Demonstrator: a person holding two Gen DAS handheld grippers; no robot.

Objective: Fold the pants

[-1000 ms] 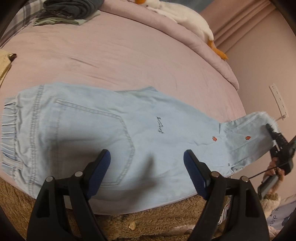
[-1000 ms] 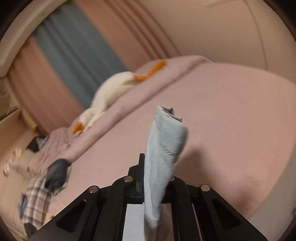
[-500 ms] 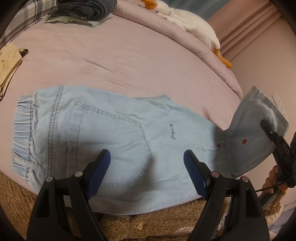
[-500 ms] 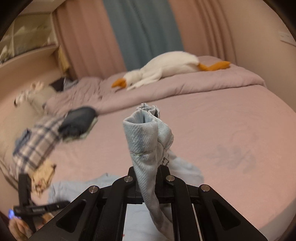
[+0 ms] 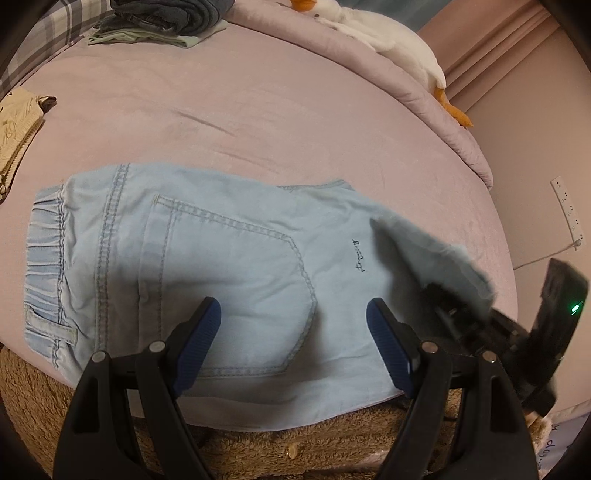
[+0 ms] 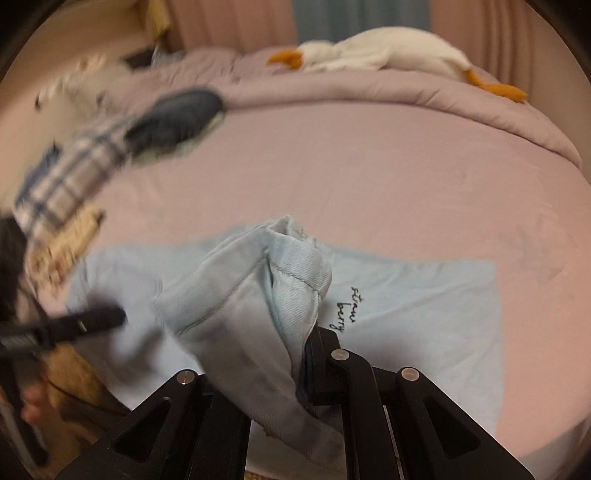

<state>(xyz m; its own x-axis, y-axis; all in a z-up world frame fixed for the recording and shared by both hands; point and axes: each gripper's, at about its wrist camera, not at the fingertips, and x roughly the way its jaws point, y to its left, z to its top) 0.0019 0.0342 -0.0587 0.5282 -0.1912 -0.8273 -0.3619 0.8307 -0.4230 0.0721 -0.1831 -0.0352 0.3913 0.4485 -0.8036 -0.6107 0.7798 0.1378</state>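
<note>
the fold-over step is in hand: the right gripper (image 6: 295, 332) has its jaws clamped on the pants (image 5: 229, 258) hem, the left gripper (image 5: 295, 332) hangs with jaws wide and empty above the seat on the bed (image 5: 295, 110), so next the hem should land beyond them at the waistband.

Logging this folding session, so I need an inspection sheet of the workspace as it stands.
Surface: pink bed sheet, mostly bare.
Job's things: light-blue pants flat near the bed edge, hem end lifted over them.
Clutter: folded clothes pile, plaid cloth, beige garment, goose plush.
Grippers: left gripper open above the pants; right gripper shut on the hem end.
Cables: white cord from wall socket strip.
Surroundings: curtains, brown fleece.
</note>
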